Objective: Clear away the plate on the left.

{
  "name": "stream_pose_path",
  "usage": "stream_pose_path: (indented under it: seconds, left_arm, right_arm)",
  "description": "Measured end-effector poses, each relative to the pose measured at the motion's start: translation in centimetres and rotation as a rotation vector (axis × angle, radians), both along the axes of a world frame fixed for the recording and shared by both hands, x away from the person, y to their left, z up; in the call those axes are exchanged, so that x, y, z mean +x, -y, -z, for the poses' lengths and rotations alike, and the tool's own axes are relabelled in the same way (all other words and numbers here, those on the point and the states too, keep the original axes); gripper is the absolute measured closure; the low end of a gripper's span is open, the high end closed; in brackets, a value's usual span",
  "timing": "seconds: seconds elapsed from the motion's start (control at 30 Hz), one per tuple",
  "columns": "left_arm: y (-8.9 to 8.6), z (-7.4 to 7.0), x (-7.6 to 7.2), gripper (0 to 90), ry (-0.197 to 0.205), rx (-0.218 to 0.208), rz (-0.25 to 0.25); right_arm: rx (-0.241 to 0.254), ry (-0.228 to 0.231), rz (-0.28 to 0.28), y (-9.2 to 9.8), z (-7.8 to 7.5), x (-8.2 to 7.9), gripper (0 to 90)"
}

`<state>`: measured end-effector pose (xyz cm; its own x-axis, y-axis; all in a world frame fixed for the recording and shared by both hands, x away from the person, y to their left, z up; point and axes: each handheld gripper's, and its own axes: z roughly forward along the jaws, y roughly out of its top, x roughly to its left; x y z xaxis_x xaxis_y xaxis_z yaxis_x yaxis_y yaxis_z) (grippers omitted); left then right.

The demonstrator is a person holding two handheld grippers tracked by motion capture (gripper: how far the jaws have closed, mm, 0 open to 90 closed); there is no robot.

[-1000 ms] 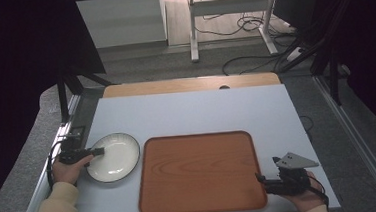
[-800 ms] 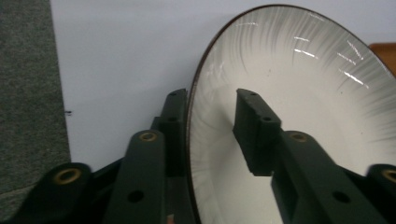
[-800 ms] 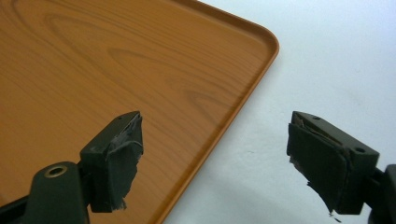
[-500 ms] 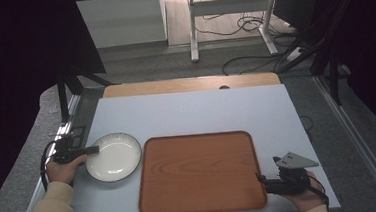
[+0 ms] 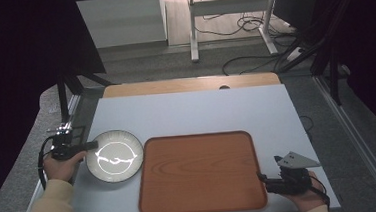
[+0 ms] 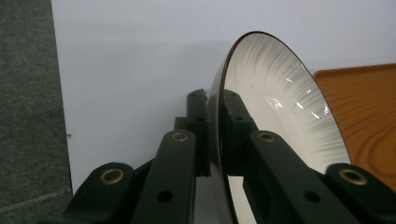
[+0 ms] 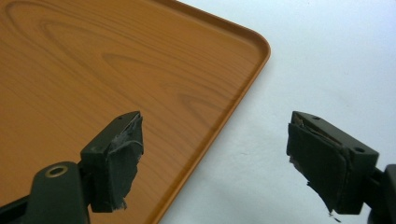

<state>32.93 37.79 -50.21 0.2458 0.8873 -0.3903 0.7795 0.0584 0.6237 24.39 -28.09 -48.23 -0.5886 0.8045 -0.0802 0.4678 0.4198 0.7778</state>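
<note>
A white ribbed plate (image 5: 114, 156) with a dark rim is at the table's left, just left of a brown wooden tray (image 5: 200, 173). My left gripper (image 5: 94, 144) is shut on the plate's left rim. Its jaws have just been closing with the rim between them. In the left gripper view the plate (image 6: 275, 98) stands edge-on between the pads of the left gripper (image 6: 215, 100), raised off the white tabletop, with the tray (image 6: 364, 116) beyond. My right gripper (image 5: 261, 178) rests open by the tray's near right corner. The right gripper (image 7: 215, 140) holds nothing, over the tray's edge (image 7: 243, 79).
The white table (image 5: 186, 111) has bare room behind the tray and to its right. A wooden strip (image 5: 189, 85) runs along the far edge. Beyond it are a floor with cables and a metal stand (image 5: 230, 18).
The left gripper's jaws have closed on the plate's rim and the hand has lifted a little, raising that side. The right gripper has kept still.
</note>
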Motion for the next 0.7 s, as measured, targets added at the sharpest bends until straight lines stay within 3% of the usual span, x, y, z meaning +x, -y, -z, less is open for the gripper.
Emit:
stream_pose_path:
  seconds: [0.5, 0.7]
  left_arm:
    - [0.4, -1.5, -0.6, 83.5, 0.056, 0.022, 0.006]
    - [0.1, -2.3, -0.9, 83.5, 0.094, -0.007, -0.014]
  right_arm:
    - [0.008, 0.007, 0.008, 0.0, -0.1, -0.1, 19.4]
    - [0.009, 0.009, 0.008, 0.1, -0.2, -0.1, 19.4]
